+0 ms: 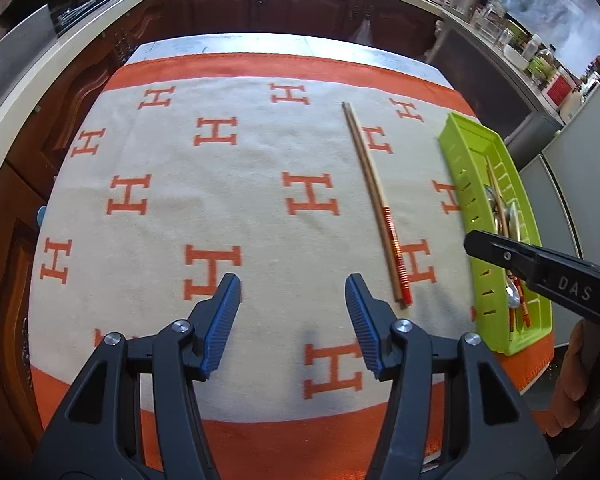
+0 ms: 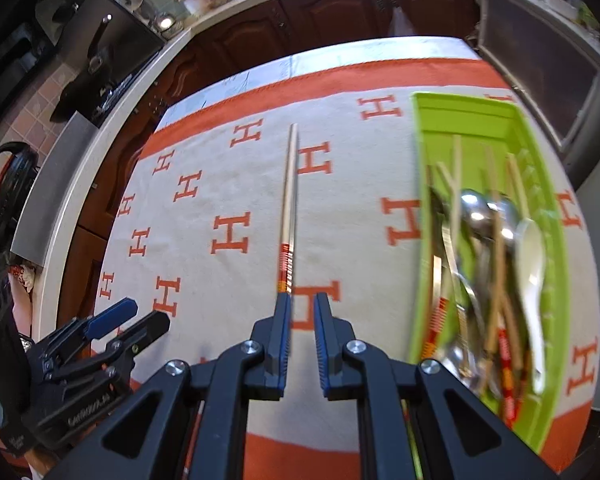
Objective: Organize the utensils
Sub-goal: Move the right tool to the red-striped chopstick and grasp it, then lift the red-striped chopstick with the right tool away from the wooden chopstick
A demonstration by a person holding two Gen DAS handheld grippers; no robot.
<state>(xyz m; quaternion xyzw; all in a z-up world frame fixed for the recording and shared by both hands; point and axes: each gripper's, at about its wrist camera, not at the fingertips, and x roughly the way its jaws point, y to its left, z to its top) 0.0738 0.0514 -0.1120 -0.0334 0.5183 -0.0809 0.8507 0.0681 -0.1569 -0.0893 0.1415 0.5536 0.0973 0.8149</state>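
A pair of wooden chopsticks with red-banded ends [image 1: 376, 200] lies on the orange-and-cream cloth [image 1: 220, 200]; it also shows in the right wrist view [image 2: 289, 208]. A green tray [image 1: 464, 152] at the cloth's right holds spoons, chopsticks and other utensils [image 2: 496, 272]. My left gripper [image 1: 293, 292] is open and empty above the cloth, left of the chopsticks. My right gripper [image 2: 302, 304] is open with a narrow gap, just over the chopsticks' red ends, holding nothing. Its black body [image 1: 540, 272] reaches over the tray in the left wrist view.
The cloth covers a table [image 1: 228, 44] ringed by dark wood cabinets [image 1: 300, 4] and a pale countertop [image 1: 80, 36]. A stove with pans [image 2: 100, 64] stands far left. The green tray's rim [image 2: 460, 100] lies near the table's right edge.
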